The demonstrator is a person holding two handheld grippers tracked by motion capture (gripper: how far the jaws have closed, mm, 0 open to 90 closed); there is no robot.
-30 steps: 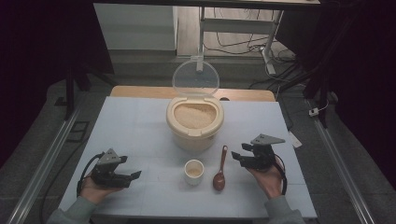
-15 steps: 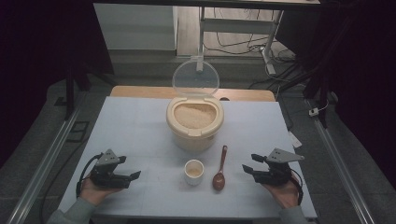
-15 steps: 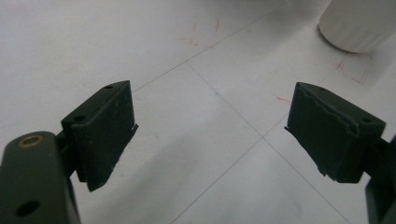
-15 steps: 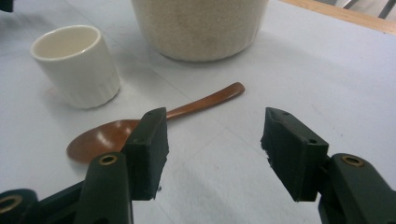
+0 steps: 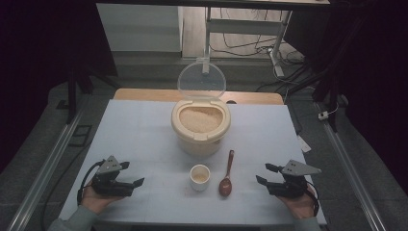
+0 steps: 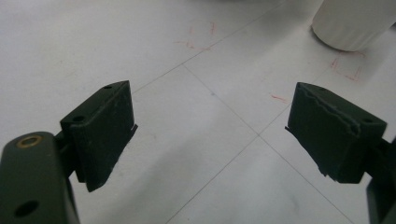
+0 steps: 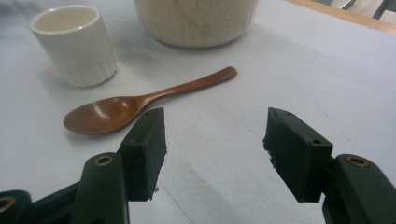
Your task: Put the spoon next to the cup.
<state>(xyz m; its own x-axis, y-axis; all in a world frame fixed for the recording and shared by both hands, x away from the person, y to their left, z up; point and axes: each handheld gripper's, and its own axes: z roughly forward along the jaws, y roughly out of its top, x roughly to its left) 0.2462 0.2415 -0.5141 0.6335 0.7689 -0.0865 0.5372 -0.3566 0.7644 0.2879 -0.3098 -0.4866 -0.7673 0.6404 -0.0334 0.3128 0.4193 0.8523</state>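
- Spoon (image 5: 226, 173) lay on the white table (image 5: 144, 130), bowl toward the person, handle pointing at the rice container (image 5: 200, 126), just right of the small cup (image 5: 199, 177).
- Right gripper (image 5: 267, 179) sat low at the table's right side, jaws spread and empty, aimed toward the spoon but well apart from it.
- Left gripper (image 5: 132, 176) rested at the left, jaws likewise spread wide with nothing between them.
- For a clean pickup, I'd judge the right gripper should close across the thin handle, not the bowl, and come in low so the jaws straddle it.
- Right gripper view gave the close look: the spoon (image 7: 140, 102) lying flat, its glossy brown bowl near the cup (image 7: 74, 44), with the container's base behind.
- Left gripper view showed faint red marks on the table and a white cup base (image 6: 350, 23) at the top edge.
- High view alone revealed the rice inside and the clear lid (image 5: 201, 81) standing open.
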